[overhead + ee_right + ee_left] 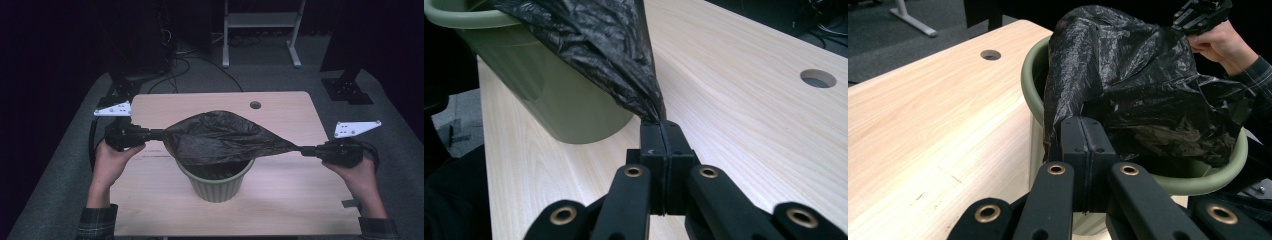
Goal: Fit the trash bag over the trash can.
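A black plastic bag (220, 137) is stretched wide just above a pale green bin (216, 186) at the front middle of the wooden table (280, 190). My left gripper (159, 134) is shut on the bag's left edge. My right gripper (302, 149) is shut on its right corner, which is pulled into a tight point. In the left gripper view the crumpled bag (1133, 80) rises from the closed jaws and hangs into the bin (1030, 95). In the right gripper view the bag (609, 45) runs from the closed jaws up over the bin's side (554, 95).
A round cable hole (255, 105) sits near the table's far edge. Behind the table stand a white frame (260, 30) and black stands on grey carpet. A hand holds the other gripper (1200, 15) beyond the bag in the left gripper view.
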Motion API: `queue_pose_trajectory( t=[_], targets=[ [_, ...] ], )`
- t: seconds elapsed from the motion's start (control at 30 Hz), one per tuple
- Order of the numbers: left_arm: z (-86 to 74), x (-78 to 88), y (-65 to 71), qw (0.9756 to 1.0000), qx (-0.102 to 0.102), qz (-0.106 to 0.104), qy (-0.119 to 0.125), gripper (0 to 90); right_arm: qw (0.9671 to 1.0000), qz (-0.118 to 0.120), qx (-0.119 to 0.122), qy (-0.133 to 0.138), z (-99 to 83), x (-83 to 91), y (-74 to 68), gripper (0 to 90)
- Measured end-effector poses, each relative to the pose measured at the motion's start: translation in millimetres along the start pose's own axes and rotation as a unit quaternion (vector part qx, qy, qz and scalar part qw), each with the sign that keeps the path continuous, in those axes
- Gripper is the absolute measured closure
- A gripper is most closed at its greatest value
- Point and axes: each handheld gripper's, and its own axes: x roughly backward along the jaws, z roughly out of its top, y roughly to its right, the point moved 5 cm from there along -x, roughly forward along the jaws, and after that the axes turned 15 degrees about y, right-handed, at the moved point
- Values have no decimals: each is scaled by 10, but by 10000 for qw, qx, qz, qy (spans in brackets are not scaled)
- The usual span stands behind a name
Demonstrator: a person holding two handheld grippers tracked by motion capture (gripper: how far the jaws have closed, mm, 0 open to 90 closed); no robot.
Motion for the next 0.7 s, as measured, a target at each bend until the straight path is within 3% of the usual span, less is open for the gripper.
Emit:
queue_pose_trajectory(
  t=[0.27, 0.47, 0.6, 0.7],
  targets=[
    [-22, -39, 2, 10000, 21, -41, -53, 900, 9989, 38, 200, 427, 285, 156, -97, 716],
    [-35, -58, 0, 9999, 23, -61, -88, 900, 9950, 110, 420, 898, 569, 266, -208, 670],
    [-45, -81, 1, 9999, 44, -80, -88, 900, 9944, 337, 578, 817, 686, 93, -311, 654],
    [-47, -88, -3, 9999, 33, -101, -100, 900, 9933, 552, 742, 698, 741, -158, -396, 637]
  ],
)
